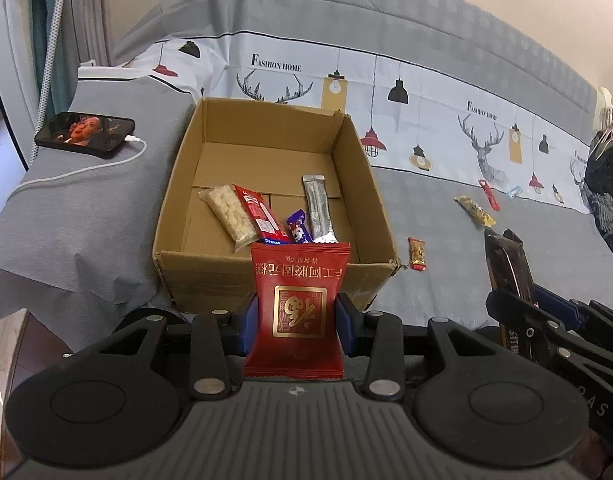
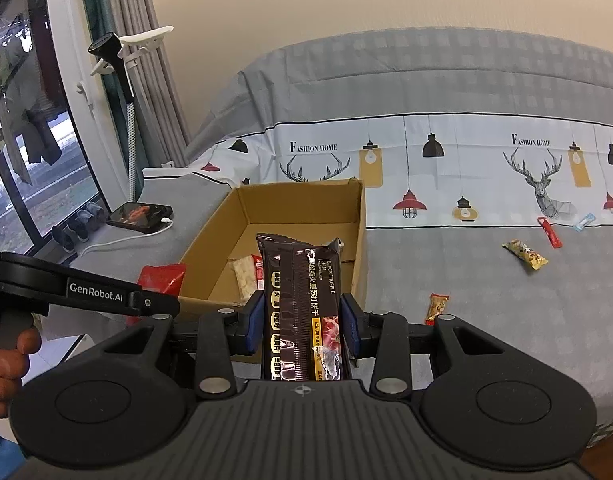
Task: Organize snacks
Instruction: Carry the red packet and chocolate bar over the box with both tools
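Both grippers loaded, both short of the cardboard box (image 1: pixel 242 184). Left gripper (image 1: pixel 297 322) is clamped on the red packet (image 1: pixel 298 304), blue pads pressing its two sides, packet standing upright with its top edge overlapping the near wall of the box in view. Box lies straight ahead and below along the fingers, open top facing up. Right gripper (image 2: pixel 302 320) is clamped on the dark biscuit pack (image 2: pixel 302 308), long axis running along the fingers toward the box; from that camera the box sits ahead and slightly left, near wall just past the pack's tip. Already in the box, lined up side by side with long axes running front to back: pale nougat bar (image 1: pixel 230 212), red stick (image 1: pixel 262 216), purple candy (image 1: pixel 298 228), silver sachet (image 1: pixel 318 208). Free floor is on the right of the sachet. Left looks slightly nearer to me, so it should drop first. Still loose on the bed (image 1: pixel 426 208) to the right: small red-gold packet (image 1: pixel 417 254), yellow packet (image 1: pixel 474 210), red stick near the printed border (image 1: pixel 489 194).
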Motion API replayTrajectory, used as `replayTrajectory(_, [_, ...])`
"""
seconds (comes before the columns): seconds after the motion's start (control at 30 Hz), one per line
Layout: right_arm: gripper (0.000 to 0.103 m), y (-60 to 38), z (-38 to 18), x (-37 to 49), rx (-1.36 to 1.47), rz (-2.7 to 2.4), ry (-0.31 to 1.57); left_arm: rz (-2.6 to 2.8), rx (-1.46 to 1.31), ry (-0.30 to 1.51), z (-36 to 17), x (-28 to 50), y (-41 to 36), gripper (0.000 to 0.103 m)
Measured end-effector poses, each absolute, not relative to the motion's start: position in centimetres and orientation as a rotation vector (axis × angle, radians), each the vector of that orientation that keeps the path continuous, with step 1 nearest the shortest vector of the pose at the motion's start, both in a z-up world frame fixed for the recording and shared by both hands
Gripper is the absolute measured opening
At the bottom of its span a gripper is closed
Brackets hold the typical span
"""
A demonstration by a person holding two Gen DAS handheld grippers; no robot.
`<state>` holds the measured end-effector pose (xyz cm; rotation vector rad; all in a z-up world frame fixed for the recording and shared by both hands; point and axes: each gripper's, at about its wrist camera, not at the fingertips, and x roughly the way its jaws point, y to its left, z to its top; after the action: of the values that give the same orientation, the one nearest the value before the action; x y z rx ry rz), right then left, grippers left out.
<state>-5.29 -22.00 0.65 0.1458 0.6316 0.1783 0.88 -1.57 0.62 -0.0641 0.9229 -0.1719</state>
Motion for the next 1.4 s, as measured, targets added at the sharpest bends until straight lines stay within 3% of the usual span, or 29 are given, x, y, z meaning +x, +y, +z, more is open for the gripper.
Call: replayTrajectory(1.4, [0.041, -21.1, -0.3, -1.5, 0.123, 0.165, 0.696, -0.127, -0.119, 0.94, -0.2, 5.4, 0.7, 0.044])
